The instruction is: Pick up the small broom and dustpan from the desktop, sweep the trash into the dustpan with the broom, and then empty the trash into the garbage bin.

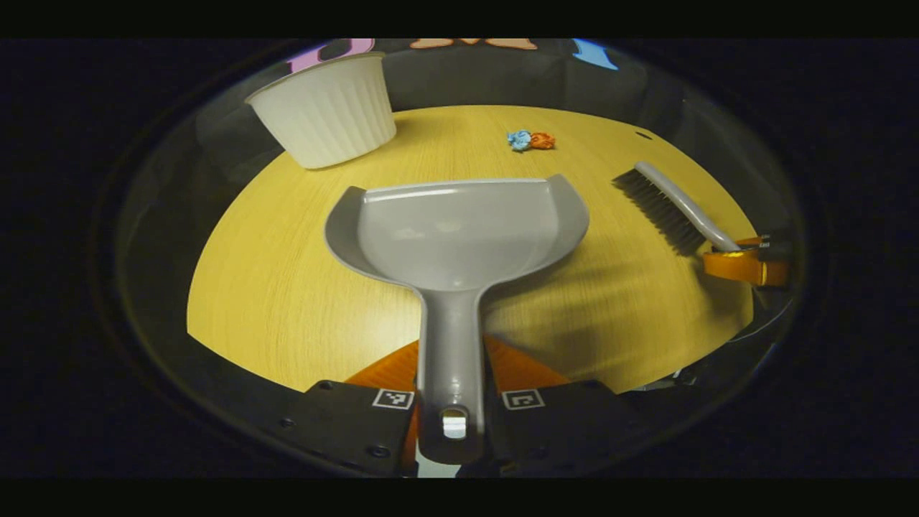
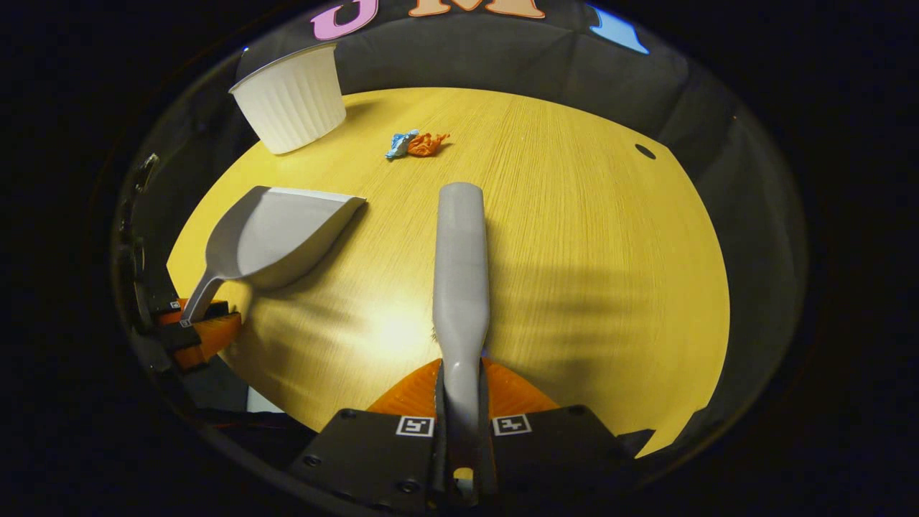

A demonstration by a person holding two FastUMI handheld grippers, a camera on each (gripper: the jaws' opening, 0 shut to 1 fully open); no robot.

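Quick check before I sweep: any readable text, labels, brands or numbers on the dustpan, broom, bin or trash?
None readable.
Dustpan: plain, no print visible.
Broom: plain, no print visible.
Garbage bin: ribbed wall, no label visible.
Crumpled trash: too small to tell any print.
Square coded markers on the left gripper: patterns, not text.

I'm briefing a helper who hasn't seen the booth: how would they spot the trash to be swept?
On the round wooden table, look toward the far side, right of the white ribbed bin. The trash is a crumpled blue and orange scrap, the only small colourful thing beyond the grey dustpan.
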